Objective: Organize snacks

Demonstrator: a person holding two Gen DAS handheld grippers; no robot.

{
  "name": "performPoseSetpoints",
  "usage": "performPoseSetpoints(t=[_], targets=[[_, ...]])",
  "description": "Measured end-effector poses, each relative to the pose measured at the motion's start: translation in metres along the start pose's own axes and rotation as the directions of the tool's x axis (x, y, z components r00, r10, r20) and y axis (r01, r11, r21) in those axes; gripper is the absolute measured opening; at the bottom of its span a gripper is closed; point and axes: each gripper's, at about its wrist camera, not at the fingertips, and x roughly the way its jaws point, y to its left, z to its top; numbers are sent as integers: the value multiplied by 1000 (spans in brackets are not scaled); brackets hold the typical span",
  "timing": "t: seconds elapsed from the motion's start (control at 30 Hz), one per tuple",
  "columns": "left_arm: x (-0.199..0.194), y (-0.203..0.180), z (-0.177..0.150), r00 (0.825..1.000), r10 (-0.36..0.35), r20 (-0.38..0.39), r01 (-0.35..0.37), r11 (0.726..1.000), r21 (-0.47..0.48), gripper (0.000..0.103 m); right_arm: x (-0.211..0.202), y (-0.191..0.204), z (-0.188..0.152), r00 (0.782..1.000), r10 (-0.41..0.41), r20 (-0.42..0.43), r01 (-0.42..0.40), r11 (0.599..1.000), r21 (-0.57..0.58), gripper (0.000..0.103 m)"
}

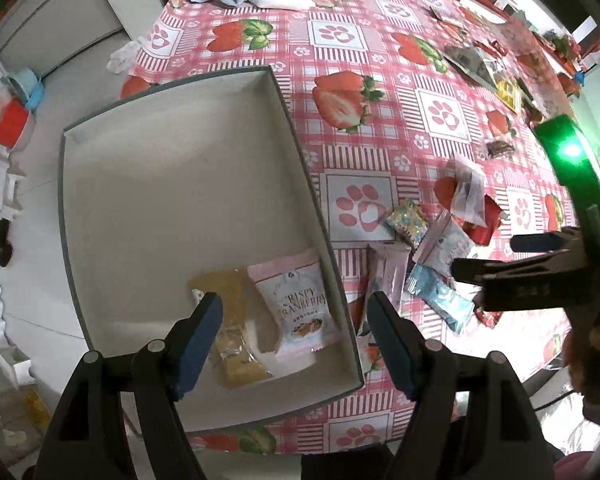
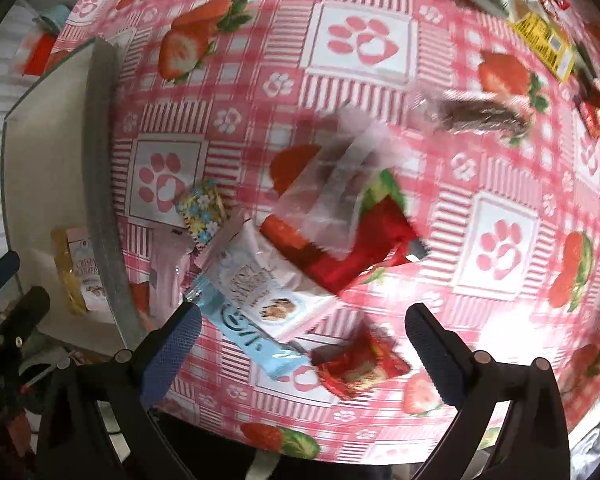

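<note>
Both grippers spread, empty: left gripper (image 1: 294, 320) over box (image 1: 172, 184) w/ 2 snack packs; right gripper (image 2: 304, 332) above snack pile (image 2: 300, 264).

left claw (image 1: 294, 330): black frame, blue ribbed pads, round rivets | right claw (image 2: 302, 330): same, green-lit band

We see a grey, white-lined box (image 1: 188, 184) holding two packets flat in its near corner: a pink cranberry packet (image 1: 300, 304) and, at its 9 o'clock, a yellow one (image 1: 236, 336). More packets (image 2: 260, 280) lie heaped at the box's 3 o'clock.
</note>
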Motion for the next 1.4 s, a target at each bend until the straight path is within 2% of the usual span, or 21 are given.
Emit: performPoseSetpoints(t=[0.27,0.4,0.47,0.53,0.6,0.97,1.17,1.23,1.33,1.4], targets=[[2,4,-17,999,30,-38,-30,1000,3,78,22,24,8,996,-69,59,70,997,-18,102],[4,6,-23,997,45,-58,-44,999,10,78,34,36,6,986,-140,92,149,984,-94,102],[5,5,-23,997,45,-62,-44,999,14,78,36,36,4,982,-147,116,162,978,-129,102],[5,3,-21,997,45,-64,-44,999,22,78,41,34,0,984,-139,112,154,978,-139,102],[5,-2,-18,997,42,-63,-40,999,31,78,39,37,15,977,-186,101,198,973,-122,102],[16,-56,-8,997,-24,-70,32,992,122,78,35,-105,7,970,-239,39,235,969,76,102],[27,-87,4,994,-52,-96,66,986,151,78,21,-159,-9,989,-136,51,126,979,158,102],[31,-93,9,992,-61,-114,77,987,143,78,16,-191,-12,992,-119,48,109,978,177,102],[37,-100,16,989,-70,-132,86,989,124,78,8,-210,-34,993,-113,44,103,975,195,102],[41,-103,22,986,-77,-151,93,991,100,78,12,-206,-34,993,-111,45,99,973,207,102]])
